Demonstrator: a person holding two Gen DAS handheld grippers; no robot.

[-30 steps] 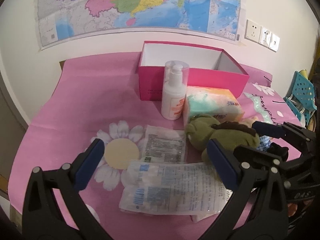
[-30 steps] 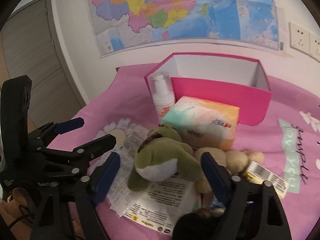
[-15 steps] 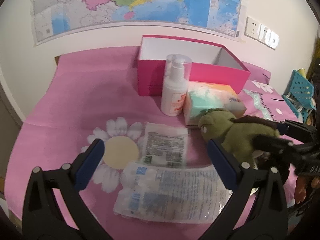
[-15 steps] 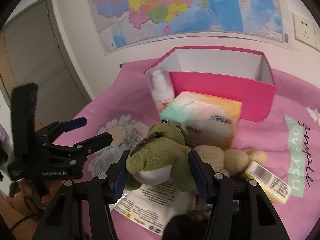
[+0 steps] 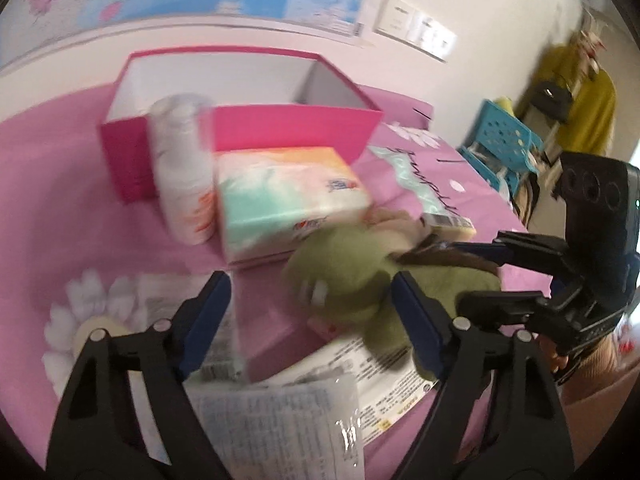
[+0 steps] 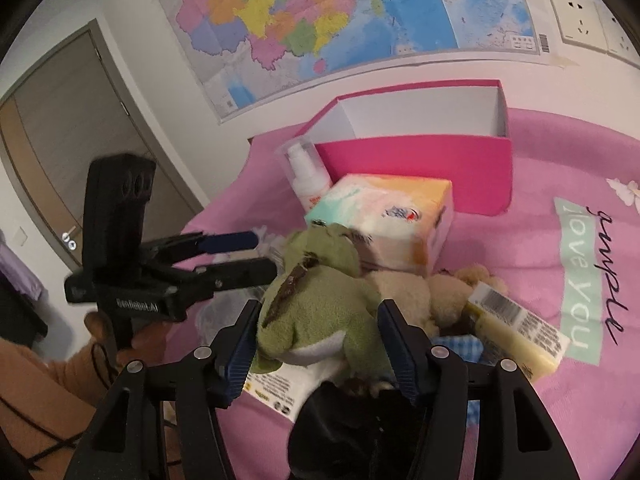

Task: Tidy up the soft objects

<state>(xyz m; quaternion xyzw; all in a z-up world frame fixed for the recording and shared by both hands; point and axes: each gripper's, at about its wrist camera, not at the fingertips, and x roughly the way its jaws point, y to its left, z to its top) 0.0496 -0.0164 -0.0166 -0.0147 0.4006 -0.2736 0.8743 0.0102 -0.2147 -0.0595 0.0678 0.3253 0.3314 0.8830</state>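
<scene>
Likely a home bedroom: pink bedspread [image 6: 560, 168], wall map [image 6: 320, 20].

Pink bedspread [image 6: 568, 152] w/ daisy print is covering the bed. Sitting on it: pink open box [image 6: 420, 160] at back, pump bottle [image 6: 306, 178] & tissue pack [image 6: 394, 216] just in front, beige plush [image 6: 404, 288] beside yellow barcode pkg [image 6: 516, 326], printed plastic packets [image 5: 280, 424] lying flat near front edge.

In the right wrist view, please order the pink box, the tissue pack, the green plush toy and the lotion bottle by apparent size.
1. Pink box
2. Green plush toy and tissue pack: similar; the toy is nearer, so unsure
3. Lotion bottle
</scene>
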